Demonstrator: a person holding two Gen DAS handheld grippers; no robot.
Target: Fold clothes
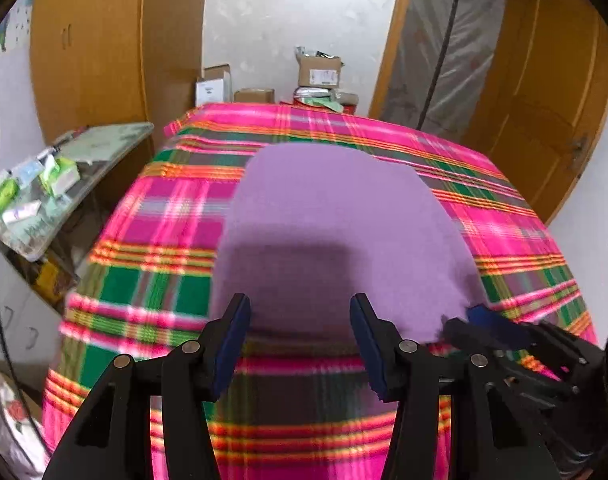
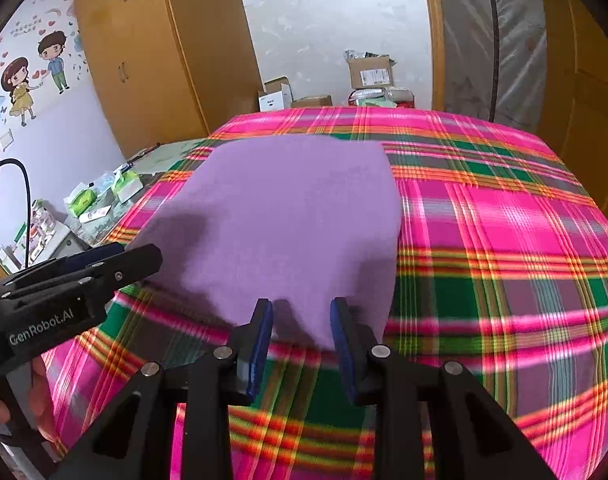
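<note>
A purple cloth is seen lying flat, as a neat folded shape, on a bed covered by a pink and green plaid blanket. Just short of its near edge, the left gripper is held with its jaws parted about halfway and nothing between them, while the right gripper is held beside it with a narrower gap, likewise empty. Cardboard boxes are stacked against the wall beyond the bed, and a cluttered side table is set to its left.

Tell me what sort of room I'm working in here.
Probably a home bedroom: a bed under a plaid blanket holding the purple cloth, wooden wardrobes along the wall, and cartoon wall stickers.
</note>
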